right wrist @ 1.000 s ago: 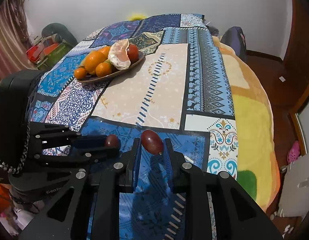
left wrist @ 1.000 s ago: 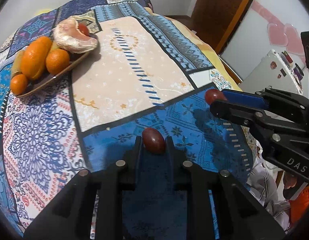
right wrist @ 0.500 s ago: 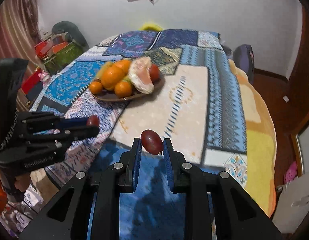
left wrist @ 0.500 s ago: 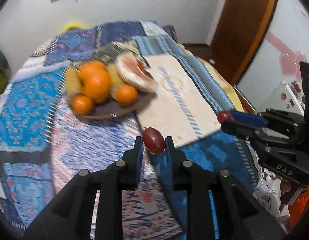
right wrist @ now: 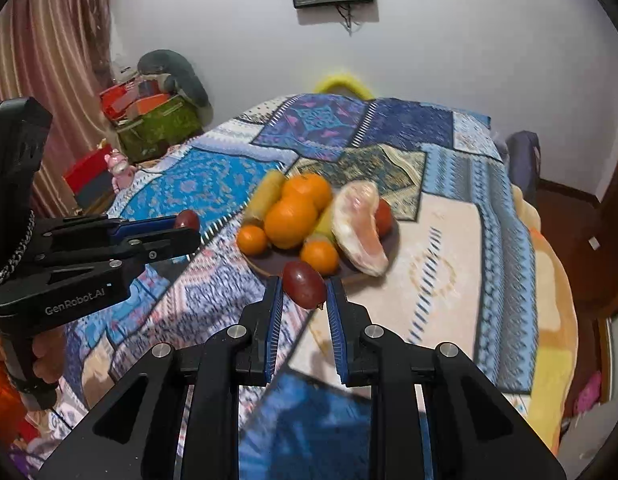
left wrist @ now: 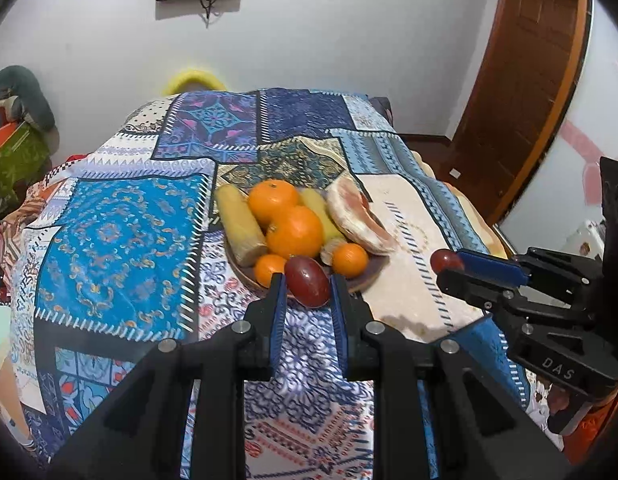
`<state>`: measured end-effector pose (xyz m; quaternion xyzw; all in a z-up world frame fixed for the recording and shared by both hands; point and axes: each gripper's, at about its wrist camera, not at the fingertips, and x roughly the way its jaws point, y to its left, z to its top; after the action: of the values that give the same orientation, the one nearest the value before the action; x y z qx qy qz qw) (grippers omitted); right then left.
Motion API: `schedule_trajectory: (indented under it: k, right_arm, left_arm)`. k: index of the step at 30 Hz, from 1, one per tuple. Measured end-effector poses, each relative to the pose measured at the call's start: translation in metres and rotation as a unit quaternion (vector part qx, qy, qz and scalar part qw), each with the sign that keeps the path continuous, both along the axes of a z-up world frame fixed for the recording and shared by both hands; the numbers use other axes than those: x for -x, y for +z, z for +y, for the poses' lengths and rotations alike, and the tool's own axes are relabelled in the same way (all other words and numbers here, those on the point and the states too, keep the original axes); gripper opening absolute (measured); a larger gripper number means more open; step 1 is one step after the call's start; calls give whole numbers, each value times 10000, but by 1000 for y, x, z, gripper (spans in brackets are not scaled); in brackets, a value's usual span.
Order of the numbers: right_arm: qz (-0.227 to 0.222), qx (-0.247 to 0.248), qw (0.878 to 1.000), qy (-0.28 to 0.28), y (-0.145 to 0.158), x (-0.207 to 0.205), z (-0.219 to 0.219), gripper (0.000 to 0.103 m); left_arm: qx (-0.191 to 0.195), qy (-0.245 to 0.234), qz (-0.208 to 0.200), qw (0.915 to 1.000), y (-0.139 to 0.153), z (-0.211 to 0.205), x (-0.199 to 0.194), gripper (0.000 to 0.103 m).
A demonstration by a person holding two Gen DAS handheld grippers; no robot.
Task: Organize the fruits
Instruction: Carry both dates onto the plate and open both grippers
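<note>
Left gripper [left wrist: 307,286] clamps a dark red fruit [left wrist: 307,286]; right gripper [right wrist: 303,290] clamps another red fruit [right wrist: 304,283]. Plate [right wrist: 269,266] of oranges sits at 12 o'clock, near. Lower each onto the plate's bare front rim, one at a time, and release low so neither rolls.

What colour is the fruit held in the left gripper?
Dark red fruit, glossy, held in the left gripper; clearest in the left wrist view.

Two wrist fisheyes, side by side, angled down, both facing fruit plate [left wrist: 373,270] [right wrist: 389,240] nearby
</note>
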<state>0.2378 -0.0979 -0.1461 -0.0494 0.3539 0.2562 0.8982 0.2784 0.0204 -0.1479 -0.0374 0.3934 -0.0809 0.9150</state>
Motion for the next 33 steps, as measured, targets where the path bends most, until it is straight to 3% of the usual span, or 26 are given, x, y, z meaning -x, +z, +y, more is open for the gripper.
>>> schedule_trajectory:
  k: [13,23,33]
  right_arm:
    - [108,124,9996,218,-18,-42,37,21]
    - [322,82,9992,225,-38,-67,38,21]
    - [261,115,9991,317,-42,-77,37,21]
  left_arm:
    - [125,-29,143,9998,-27,14,-35,22]
    - [25,-380,238,9990,-50,-1,-55,21]
    - [-15,-364,302,9989,-60,-1,-65,22]
